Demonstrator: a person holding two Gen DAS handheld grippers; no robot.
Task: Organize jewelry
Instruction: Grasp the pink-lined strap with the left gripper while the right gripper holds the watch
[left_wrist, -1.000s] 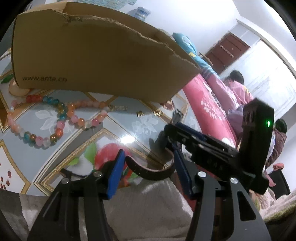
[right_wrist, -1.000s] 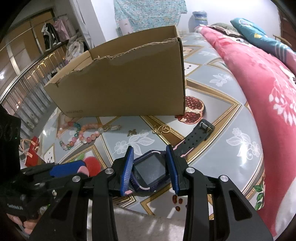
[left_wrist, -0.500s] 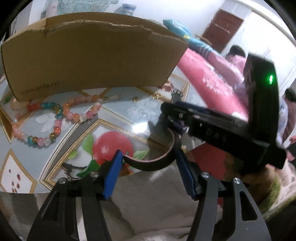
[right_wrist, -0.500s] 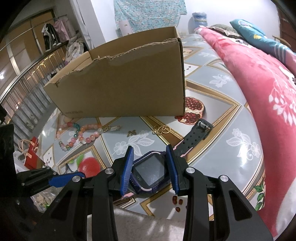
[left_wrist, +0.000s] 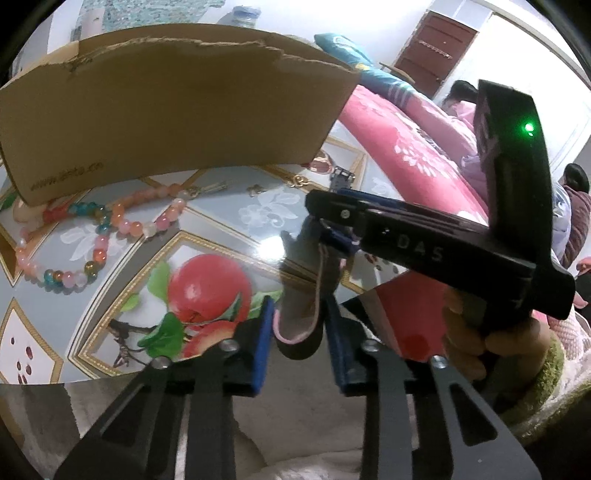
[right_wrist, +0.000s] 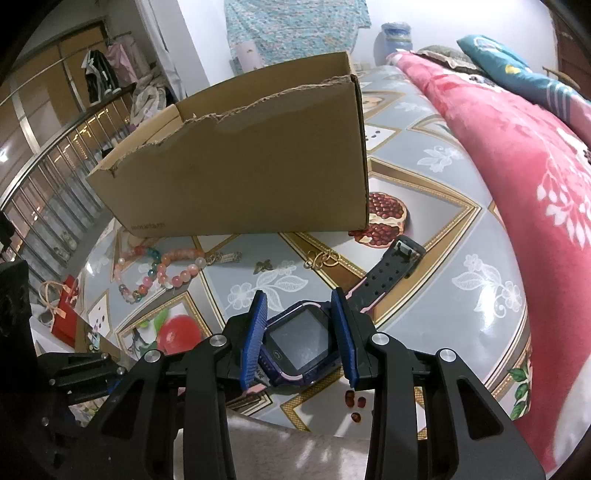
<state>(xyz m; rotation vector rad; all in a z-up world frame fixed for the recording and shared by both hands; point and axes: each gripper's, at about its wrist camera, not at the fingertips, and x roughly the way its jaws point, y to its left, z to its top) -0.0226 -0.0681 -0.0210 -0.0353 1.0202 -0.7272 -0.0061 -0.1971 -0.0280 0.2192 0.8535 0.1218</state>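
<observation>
A purple-blue smartwatch (right_wrist: 297, 341) sits at the near edge of the patterned table (right_wrist: 461, 229), with my right gripper (right_wrist: 299, 306) shut on its case. The far black strap (right_wrist: 388, 269) lies flat on the table. The near strap (left_wrist: 297, 345), black with a pink lining, hangs off the edge in a loop. My left gripper (left_wrist: 300, 314) is closing on that loop, and its blue pads (left_wrist: 264, 332) press the loop from both sides. The right tool's black frame (left_wrist: 424, 247) crosses the left wrist view, held by a hand (left_wrist: 472, 343).
A torn-rim cardboard box (right_wrist: 240, 177) stands behind the watch. Bead bracelets (right_wrist: 159, 273) lie in front of it at left, small gold charms (right_wrist: 321, 258) in the middle. A red floral blanket (right_wrist: 517, 147) borders the table on the right. People (left_wrist: 458, 99) sit far right.
My left gripper's jaws have narrowed onto the near strap, squeezing its wide curve into a tight loop, and the left view has rolled. The right gripper and watch have stayed put.
</observation>
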